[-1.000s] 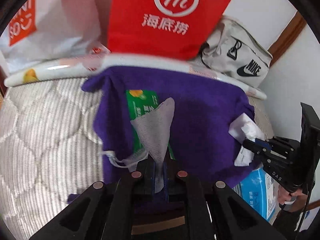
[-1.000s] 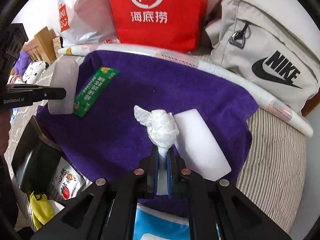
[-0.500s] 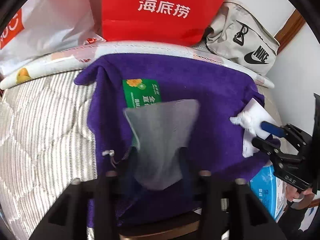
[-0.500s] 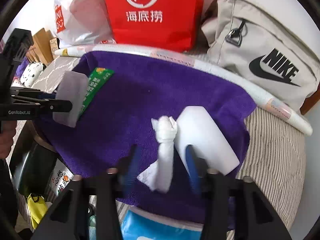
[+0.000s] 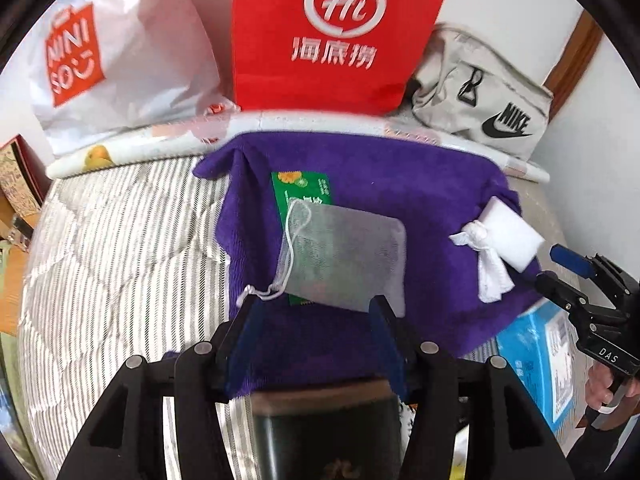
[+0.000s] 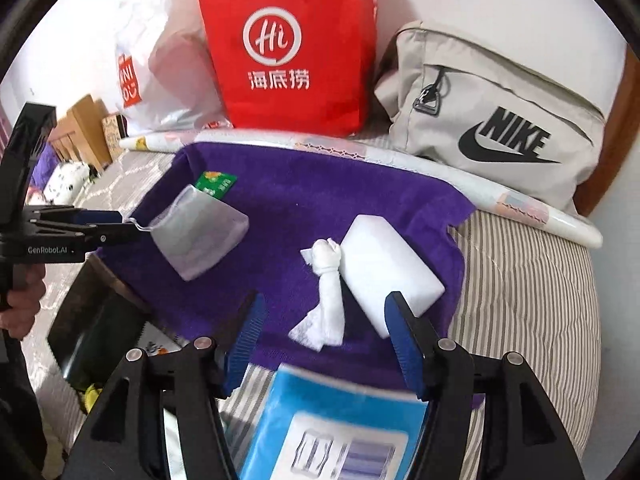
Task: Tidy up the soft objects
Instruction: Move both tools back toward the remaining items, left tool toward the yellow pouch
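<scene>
A purple towel (image 5: pixel 400 184) (image 6: pixel 320 200) is spread on the striped bed. On it lie a grey mesh drawstring pouch (image 5: pixel 344 260) (image 6: pixel 200 236) over a green packet (image 5: pixel 302 190) (image 6: pixel 214 184), a knotted white cloth (image 5: pixel 486 256) (image 6: pixel 326 292), and a white sponge block (image 5: pixel 510 236) (image 6: pixel 388 268). My left gripper (image 5: pixel 316 320) is open just behind the pouch, not holding it. My right gripper (image 6: pixel 324 332) is open, its fingers either side of the knotted cloth's tail.
A red bag (image 5: pixel 340 32) (image 6: pixel 292 48), a white Miniso bag (image 5: pixel 120 56) and a grey Nike bag (image 5: pixel 480 96) (image 6: pixel 500 120) stand at the back by the wall. A blue box (image 5: pixel 536 360) (image 6: pixel 332 424) lies at the towel's near edge.
Both grippers opened and drew back. The mesh pouch dropped flat onto the green packet, and the knotted white cloth now lies on the towel beside the sponge.
</scene>
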Demonstrator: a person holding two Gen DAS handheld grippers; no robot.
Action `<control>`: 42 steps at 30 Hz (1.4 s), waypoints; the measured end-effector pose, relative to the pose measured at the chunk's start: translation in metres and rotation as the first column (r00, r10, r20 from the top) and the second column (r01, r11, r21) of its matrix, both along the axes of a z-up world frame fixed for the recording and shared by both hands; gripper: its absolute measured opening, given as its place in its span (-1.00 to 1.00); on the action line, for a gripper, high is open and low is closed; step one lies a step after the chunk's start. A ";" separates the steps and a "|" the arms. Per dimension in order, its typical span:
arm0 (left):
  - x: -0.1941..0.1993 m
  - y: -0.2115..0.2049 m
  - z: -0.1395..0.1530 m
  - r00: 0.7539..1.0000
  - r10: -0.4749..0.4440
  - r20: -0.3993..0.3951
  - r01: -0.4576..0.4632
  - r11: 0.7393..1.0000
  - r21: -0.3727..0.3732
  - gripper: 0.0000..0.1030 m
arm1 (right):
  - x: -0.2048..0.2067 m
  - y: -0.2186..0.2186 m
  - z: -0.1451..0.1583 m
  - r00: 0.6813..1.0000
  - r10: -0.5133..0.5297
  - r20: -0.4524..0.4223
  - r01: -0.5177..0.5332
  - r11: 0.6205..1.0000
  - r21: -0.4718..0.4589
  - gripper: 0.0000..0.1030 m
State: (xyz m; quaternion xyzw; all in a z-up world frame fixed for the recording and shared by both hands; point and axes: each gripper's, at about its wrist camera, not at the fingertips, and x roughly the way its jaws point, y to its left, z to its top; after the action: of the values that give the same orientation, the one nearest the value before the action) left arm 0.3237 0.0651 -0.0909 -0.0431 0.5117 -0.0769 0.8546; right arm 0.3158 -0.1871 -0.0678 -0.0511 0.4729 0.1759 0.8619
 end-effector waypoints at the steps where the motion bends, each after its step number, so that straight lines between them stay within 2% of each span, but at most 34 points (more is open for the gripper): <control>1: -0.007 0.000 0.005 1.000 0.004 0.019 -0.004 1.000 0.000 0.02 | -0.006 -0.002 0.002 1.000 -0.006 0.008 0.006 1.000 0.007 0.20; 5: -0.028 -0.001 0.019 0.998 0.019 0.054 -0.019 1.000 -0.007 0.02 | -0.027 -0.006 0.012 0.999 -0.018 0.038 0.017 1.000 0.024 0.20; 9: -0.049 -0.006 0.027 0.999 0.003 0.048 -0.001 0.999 -0.050 0.02 | -0.050 -0.012 0.023 0.998 -0.032 0.056 0.029 0.998 0.054 0.20; 16: -0.097 -0.013 0.040 0.998 0.000 0.068 0.004 0.998 -0.061 0.02 | -0.095 -0.019 0.036 0.998 -0.049 0.042 0.045 0.995 0.093 0.20; 20: -0.127 -0.018 0.039 0.997 -0.035 0.068 0.041 0.995 -0.086 0.02 | -0.120 -0.022 0.039 0.998 -0.055 0.034 0.051 0.992 0.111 0.20; 25: -0.165 -0.022 0.030 0.996 -0.062 0.060 0.068 0.992 -0.103 0.05 | -0.147 -0.025 0.034 0.997 -0.080 0.018 0.077 0.992 0.102 0.20; 27: -0.178 -0.025 0.022 0.996 -0.073 0.055 0.078 0.992 -0.102 0.19 | -0.157 -0.026 0.031 0.996 -0.084 0.018 0.081 0.992 0.098 0.20; 30: -0.192 -0.032 0.007 0.994 -0.102 0.046 0.107 0.987 -0.117 0.26 | -0.173 -0.027 0.029 0.995 -0.093 0.028 0.090 0.991 0.103 0.20; 33: -0.197 -0.039 -0.010 0.990 -0.137 0.025 0.139 0.977 -0.162 0.30 | -0.186 -0.028 0.025 0.994 -0.105 0.029 0.101 0.989 0.109 0.20; 38: -0.200 -0.047 -0.031 0.989 -0.145 0.003 0.143 0.973 -0.180 0.31 | -0.208 -0.033 0.019 0.992 -0.122 0.027 0.119 0.989 0.085 0.20; 42: -0.197 -0.055 -0.039 0.988 -0.157 -0.007 0.154 0.978 -0.138 0.31 | -0.218 -0.039 0.017 0.986 -0.165 0.037 0.160 0.982 0.095 0.21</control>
State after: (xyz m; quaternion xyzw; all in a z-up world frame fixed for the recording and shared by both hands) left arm 0.1266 0.0105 -0.1295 -0.0624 0.5144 -0.1782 0.8365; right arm 0.0982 -0.2261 -0.0508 0.0236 0.4477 0.1254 0.8851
